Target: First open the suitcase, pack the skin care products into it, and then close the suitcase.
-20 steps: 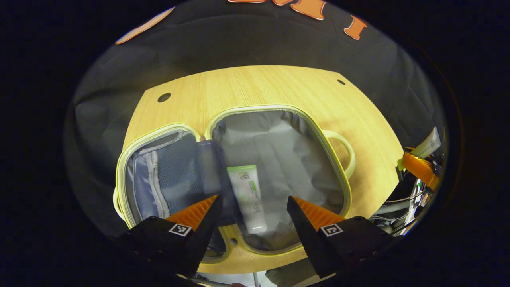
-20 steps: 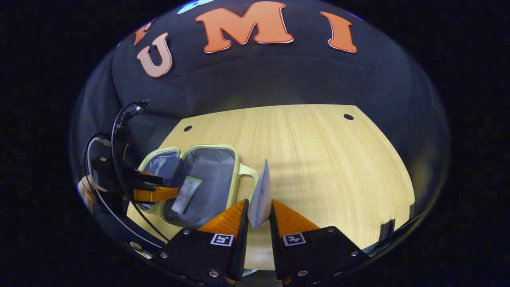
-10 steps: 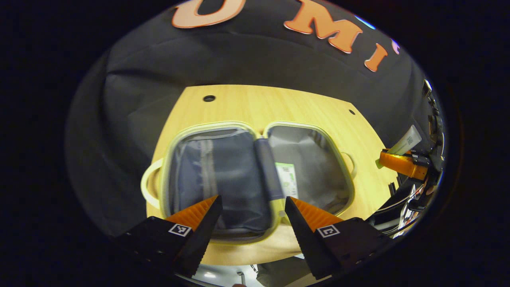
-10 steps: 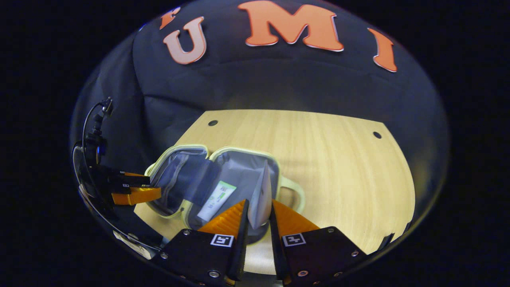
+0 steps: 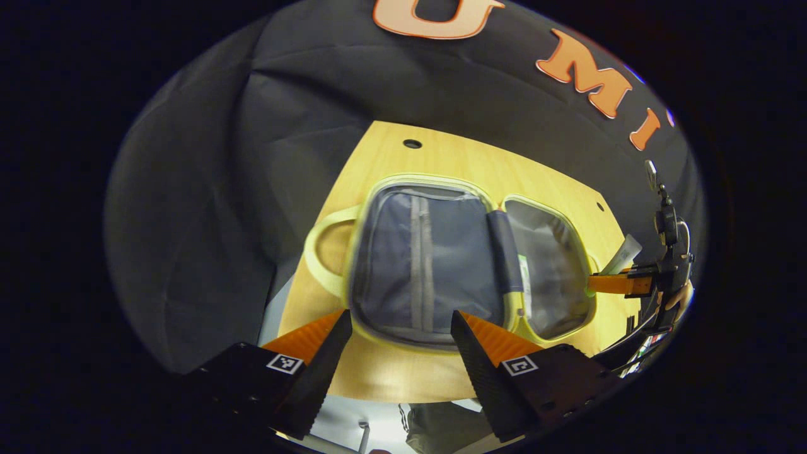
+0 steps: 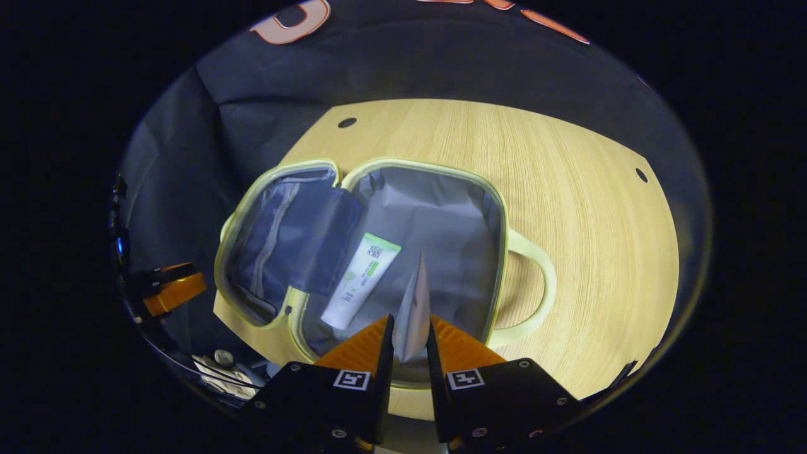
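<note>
The pale green suitcase (image 6: 504, 208) lies open flat on the wooden table (image 6: 586, 208), grey lining up. A white tube with green print (image 6: 359, 280) rests in its right half. My right gripper (image 6: 408, 328) hovers over that half, shut on a second white tube (image 6: 413, 309) held edge-on. In the left gripper view the suitcase (image 5: 353, 252) shows its zipped mesh half nearest, and the right gripper (image 5: 615, 282) with its tube (image 5: 621, 252) appears at the far right. My left gripper (image 5: 400, 325) is open with nothing between its fingers, near the table's front edge by the left half.
Each suitcase half has a loop handle, one (image 6: 536, 284) toward the table's right and one (image 5: 321, 246) at the table's left edge. Small holes (image 6: 347, 122) mark the table's back corners. Bare wood lies right of the suitcase.
My right gripper carried its tube leftward from beside the suitcase to above its right half. My left gripper drew back to the left, away from the tube lying inside.
</note>
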`<state>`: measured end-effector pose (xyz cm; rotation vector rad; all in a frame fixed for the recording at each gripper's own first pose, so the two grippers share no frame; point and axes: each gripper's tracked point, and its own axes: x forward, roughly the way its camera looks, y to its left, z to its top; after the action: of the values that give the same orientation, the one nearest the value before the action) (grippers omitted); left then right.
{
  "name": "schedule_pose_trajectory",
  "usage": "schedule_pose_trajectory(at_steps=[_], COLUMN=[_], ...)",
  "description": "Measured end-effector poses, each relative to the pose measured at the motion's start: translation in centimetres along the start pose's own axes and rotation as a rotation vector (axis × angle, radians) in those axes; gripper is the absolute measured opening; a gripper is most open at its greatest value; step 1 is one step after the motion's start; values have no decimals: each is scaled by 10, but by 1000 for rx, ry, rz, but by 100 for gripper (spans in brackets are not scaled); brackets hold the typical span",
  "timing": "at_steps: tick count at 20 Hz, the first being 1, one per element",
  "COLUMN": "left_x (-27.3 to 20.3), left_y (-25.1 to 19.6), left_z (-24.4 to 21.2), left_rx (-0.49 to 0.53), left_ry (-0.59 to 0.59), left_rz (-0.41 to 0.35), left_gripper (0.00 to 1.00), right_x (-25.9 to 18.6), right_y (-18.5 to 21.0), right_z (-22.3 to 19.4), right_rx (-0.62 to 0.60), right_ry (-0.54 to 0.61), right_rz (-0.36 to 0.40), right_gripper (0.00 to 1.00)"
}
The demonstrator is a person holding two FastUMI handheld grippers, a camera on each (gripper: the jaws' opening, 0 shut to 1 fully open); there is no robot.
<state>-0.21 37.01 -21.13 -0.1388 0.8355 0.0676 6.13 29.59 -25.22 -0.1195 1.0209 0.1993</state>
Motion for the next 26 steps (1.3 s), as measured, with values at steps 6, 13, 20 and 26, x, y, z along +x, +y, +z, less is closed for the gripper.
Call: schedule_pose_trajectory(at_steps=[6,13,20,26], left_x=[4,16,51,78], left_y=[26,35,75,95], left_z=[-9,0,25,48], left_rx=[-61,-127,-320,-621], left_ry=[16,6,-51,-117], left_rz=[24,-35,-124,-335], left_gripper=[98,99,98,98], right_x=[12,1,-12,-21], right_y=[11,9,18,18], right_z=[-1,9,13,6], right_rx=[22,43,66,81], right_ry=[16,-40,-74,-71], right_rz=[23,9,34,8], right_gripper=[36,95,96,96])
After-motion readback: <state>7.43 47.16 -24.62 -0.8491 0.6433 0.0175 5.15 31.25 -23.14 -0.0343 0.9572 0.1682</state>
